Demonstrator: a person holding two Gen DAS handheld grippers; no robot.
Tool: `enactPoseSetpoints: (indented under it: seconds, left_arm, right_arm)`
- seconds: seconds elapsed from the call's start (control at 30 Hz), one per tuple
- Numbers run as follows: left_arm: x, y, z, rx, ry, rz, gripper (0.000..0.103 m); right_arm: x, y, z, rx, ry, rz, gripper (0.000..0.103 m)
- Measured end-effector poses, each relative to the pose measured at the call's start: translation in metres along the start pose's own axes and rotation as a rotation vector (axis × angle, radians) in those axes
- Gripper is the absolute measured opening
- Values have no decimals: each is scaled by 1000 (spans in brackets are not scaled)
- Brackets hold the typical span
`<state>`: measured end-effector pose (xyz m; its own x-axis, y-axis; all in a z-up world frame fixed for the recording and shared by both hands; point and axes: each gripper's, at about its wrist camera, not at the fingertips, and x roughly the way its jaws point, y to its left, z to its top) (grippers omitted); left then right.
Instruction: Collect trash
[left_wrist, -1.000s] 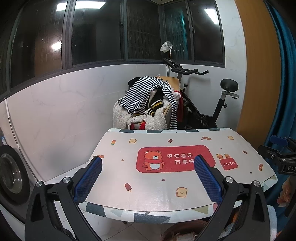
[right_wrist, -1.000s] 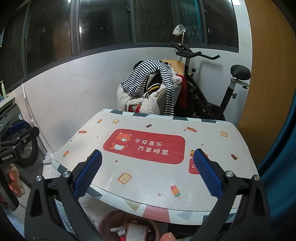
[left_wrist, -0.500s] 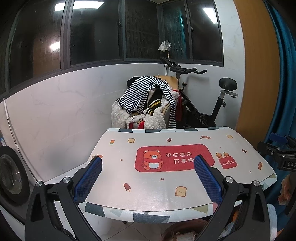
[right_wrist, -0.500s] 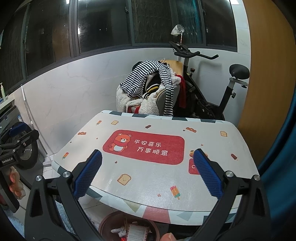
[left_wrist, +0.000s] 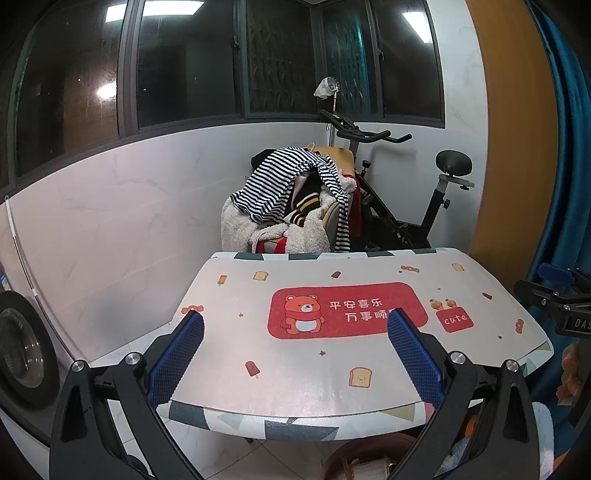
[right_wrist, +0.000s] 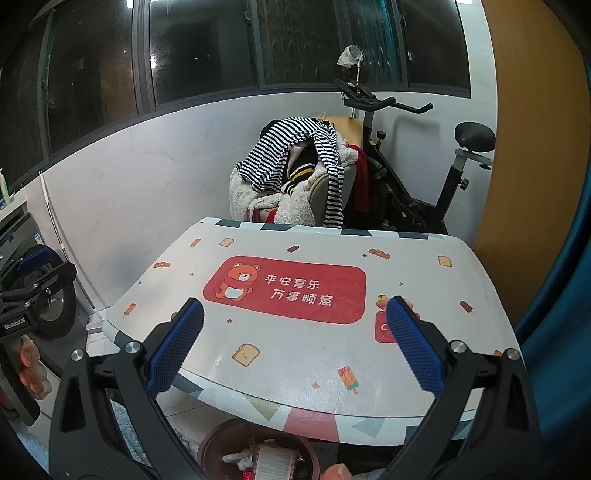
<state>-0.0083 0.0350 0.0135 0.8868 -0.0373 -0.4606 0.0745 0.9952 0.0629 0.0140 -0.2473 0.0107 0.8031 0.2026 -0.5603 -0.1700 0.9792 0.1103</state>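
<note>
Both my grippers hang above the near edge of the table (left_wrist: 295, 387), aimed at the far wall. My left gripper (left_wrist: 294, 354) has its jaws spread wide, blue pads (left_wrist: 177, 358) far apart, nothing between them. My right gripper (right_wrist: 294, 350) is the same: jaws wide apart, blue pads (right_wrist: 413, 350) holding nothing.

The table wears a printed cover with a red bear panel (right_wrist: 284, 290) in the middle, plus small toast and popsicle prints. No loose item lies on the tabletop.

The trash sits low, under the table's near edge: a round brown bin (right_wrist: 258, 452) on the floor, with white scraps and a printed paper packet (right_wrist: 275, 461) inside. In the left wrist view only the bin's rim (left_wrist: 369, 458) shows at the bottom edge; contents unclear there.

Beyond the table, a chair piled with clothes (left_wrist: 291, 206), a striped shirt on top. An exercise bike (left_wrist: 406, 206) stands to its right, against the white wall. A blue curtain (left_wrist: 569, 147) hangs on the right. A washing machine (left_wrist: 18, 354) sits at the left edge.

From the left wrist view my right gripper pokes in at the far right, with fingers (left_wrist: 567, 373) of the hand below it.
</note>
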Motion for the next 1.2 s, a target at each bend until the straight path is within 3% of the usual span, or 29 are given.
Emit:
enactPoseSetpoints:
  seconds: [0.8, 1.0, 1.2]
  left_arm:
    - [6, -4, -3, 0, 18, 4, 97]
    - [4, -2, -4, -13, -1, 51, 97]
    - [10, 1, -1, -53, 18, 8, 97]
  right_arm:
    - [1, -4, -6, 10, 7, -13, 97]
    - [1, -4, -7, 7, 5, -11, 97]
    - [0, 6, -4, -10, -7, -64, 97]
